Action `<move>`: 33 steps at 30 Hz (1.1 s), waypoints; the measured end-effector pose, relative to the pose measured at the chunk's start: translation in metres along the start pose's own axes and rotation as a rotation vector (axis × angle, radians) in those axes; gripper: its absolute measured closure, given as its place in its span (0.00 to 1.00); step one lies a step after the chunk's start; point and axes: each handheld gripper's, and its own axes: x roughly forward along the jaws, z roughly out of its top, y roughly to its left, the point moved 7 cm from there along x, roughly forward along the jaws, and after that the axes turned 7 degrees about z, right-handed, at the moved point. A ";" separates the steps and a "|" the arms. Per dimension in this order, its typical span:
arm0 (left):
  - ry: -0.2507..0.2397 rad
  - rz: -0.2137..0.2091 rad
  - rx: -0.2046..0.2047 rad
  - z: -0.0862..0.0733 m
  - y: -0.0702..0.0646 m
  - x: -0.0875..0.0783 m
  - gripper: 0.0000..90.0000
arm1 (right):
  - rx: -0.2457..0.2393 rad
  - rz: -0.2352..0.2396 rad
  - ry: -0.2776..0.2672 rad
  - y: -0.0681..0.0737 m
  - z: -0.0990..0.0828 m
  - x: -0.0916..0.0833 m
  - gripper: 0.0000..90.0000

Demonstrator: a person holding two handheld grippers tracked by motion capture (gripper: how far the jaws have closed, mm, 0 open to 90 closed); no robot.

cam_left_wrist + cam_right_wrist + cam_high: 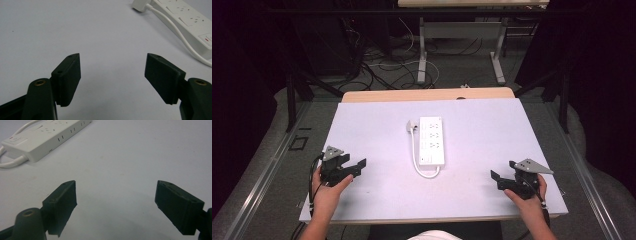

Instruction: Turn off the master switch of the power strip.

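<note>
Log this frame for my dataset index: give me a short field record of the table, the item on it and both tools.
surface: white table top
item: white power strip, lying flat mid-table
cord: white cable looped along its left side, plug resting on the table
left tool: open, holding nothing, near left edge
right tool: open, holding nothing, near right edge

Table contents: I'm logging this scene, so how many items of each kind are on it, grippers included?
White power strip, with its cord and plug: 1
Black handheld grippers, left and right, both open: 2
Total: 3
</note>
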 end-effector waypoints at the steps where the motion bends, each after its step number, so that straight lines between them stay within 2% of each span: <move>1: -0.004 -0.003 -0.017 -0.001 0.000 0.000 0.31 | 0.000 -0.002 0.001 0.000 0.000 0.000 0.19; 5: -0.005 -0.014 -0.036 -0.006 0.000 0.000 0.28 | -0.006 0.002 -0.002 -0.001 0.000 0.000 0.19; 9: -0.002 -0.021 -0.042 -0.011 0.001 0.003 0.21 | -0.002 -0.006 0.000 0.000 0.000 0.000 0.19; 15: 0.009 -0.014 -0.048 -0.017 0.002 0.007 0.17 | -0.004 0.000 0.001 0.000 0.000 0.001 0.19; 18: 0.011 -0.013 -0.046 -0.021 0.002 0.010 0.08 | -0.005 0.001 0.009 0.000 -0.001 0.000 0.19; 23: 0.016 -0.022 -0.037 -0.025 0.000 0.013 0.00 | -0.009 0.001 0.009 -0.001 0.000 0.000 0.19; 24: 0.002 -0.021 -0.042 -0.024 -0.001 0.014 0.00 | -0.009 0.001 0.009 -0.001 0.000 0.000 0.19; 27: 0.012 -0.027 -0.051 -0.025 -0.001 0.014 0.00 | -0.011 -0.004 0.004 -0.001 0.000 0.000 0.19; 33: -0.009 -0.035 -0.068 -0.025 0.000 0.012 0.00 | -0.013 0.000 0.005 -0.001 0.000 0.000 0.19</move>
